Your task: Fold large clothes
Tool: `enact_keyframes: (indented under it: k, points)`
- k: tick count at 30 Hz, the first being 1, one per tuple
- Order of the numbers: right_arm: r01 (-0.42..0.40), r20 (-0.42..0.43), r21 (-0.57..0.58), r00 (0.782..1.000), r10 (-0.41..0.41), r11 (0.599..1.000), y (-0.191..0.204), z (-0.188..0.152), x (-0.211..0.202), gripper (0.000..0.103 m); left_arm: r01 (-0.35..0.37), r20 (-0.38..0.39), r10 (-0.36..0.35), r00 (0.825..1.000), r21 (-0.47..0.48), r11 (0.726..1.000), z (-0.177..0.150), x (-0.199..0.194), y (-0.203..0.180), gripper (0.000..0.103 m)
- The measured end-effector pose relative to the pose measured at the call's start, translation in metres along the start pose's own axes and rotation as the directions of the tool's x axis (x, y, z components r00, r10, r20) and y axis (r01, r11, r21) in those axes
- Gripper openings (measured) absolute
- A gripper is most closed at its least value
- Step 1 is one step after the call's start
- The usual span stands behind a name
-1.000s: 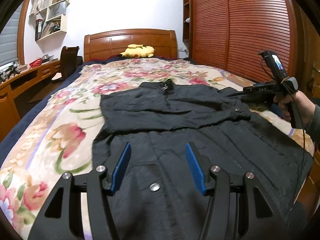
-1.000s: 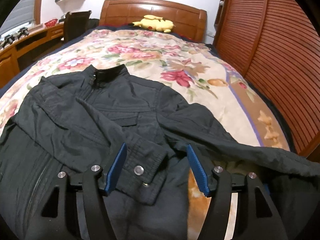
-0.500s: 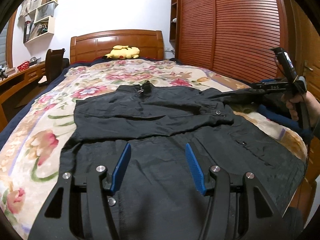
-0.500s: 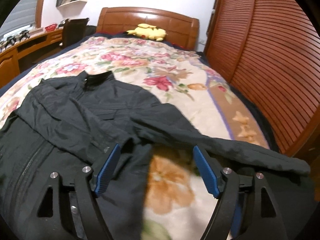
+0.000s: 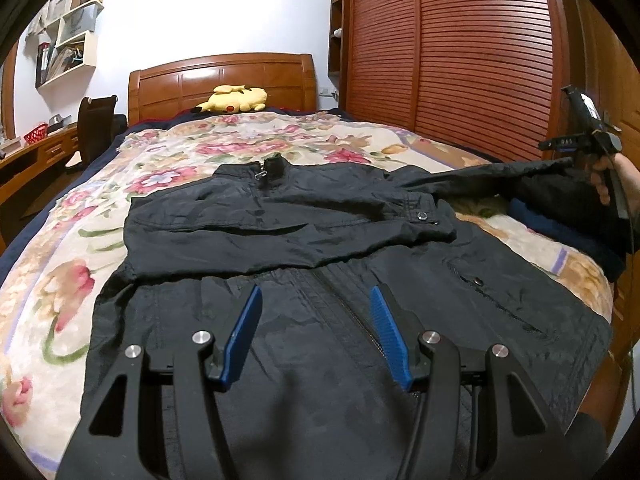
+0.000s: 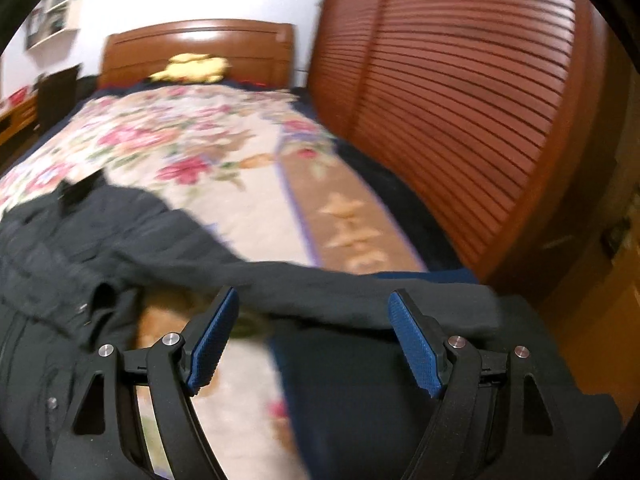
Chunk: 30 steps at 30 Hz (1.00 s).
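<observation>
Jacket [image 5: 320,240], black, lies flat on the bed [image 5: 192,148], collar pointing away from both tongs, one sleeve already crossed over its chest. Its other sleeve [image 6: 360,292] stretches sideways just ahead of the right tongs [image 6: 312,332], nearer, jaws just widened, empty. Left tongs [image 5: 316,320] hover half-open, empty, over the hem.

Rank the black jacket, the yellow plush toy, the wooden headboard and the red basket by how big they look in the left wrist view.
1. Black jacket, by far the largest.
2. Wooden headboard.
3. Yellow plush toy.
4. Red basket, smallest.
The jacket lies nearest the camera, so nearness exaggerates its lead.
</observation>
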State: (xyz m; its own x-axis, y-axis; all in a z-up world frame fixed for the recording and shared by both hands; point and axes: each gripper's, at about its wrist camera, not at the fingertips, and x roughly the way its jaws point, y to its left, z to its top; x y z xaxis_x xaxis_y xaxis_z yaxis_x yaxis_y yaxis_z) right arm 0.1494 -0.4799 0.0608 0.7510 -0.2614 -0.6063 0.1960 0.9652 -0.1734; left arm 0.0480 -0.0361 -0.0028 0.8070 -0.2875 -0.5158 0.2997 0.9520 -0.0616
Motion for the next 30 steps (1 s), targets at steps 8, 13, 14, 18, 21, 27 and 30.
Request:
enact_keyframes:
  k: [8,13,14,18,21,27,30]
  points:
    - [0.082,-0.060,0.152,0.995,-0.073,0.985,-0.065,0.011,0.021,0.079,0.012,-0.019,-0.011,1.000,0.005,1.000,0.000,0.006,-0.003,0.056]
    - [0.158,-0.149,0.217,0.981,-0.127,0.963,-0.088,0.004,0.034,0.079,0.016,-0.029,-0.016,0.999,0.015,1.000,-0.001,0.009,-0.005,0.056]
    - [0.174,-0.164,0.220,0.977,-0.139,0.960,-0.090,0.002,0.035,0.079,0.017,-0.029,-0.017,0.999,0.015,1.000,-0.001,0.009,-0.005,0.056]
    - [0.160,-0.218,0.267,0.970,-0.102,0.950,-0.098,-0.007,0.040,0.079,0.021,-0.026,-0.021,0.999,0.012,1.000,-0.001,0.007,-0.004,0.056]
    - [0.101,-0.230,0.289,0.973,-0.034,0.952,-0.092,-0.012,0.041,0.079,0.021,-0.025,-0.020,0.999,0.012,1.000,-0.002,0.006,-0.004,0.056]
    - [0.056,-0.227,0.190,0.974,-0.012,0.980,-0.058,-0.010,0.042,0.034,0.015,-0.023,-0.015,1.000,0.012,1.000,-0.003,0.004,-0.004,0.056]
    - [0.060,-0.163,0.097,0.986,-0.044,0.993,-0.035,-0.001,0.030,0.014,0.014,-0.023,-0.014,1.000,0.005,1.000,-0.003,0.003,-0.001,0.056]
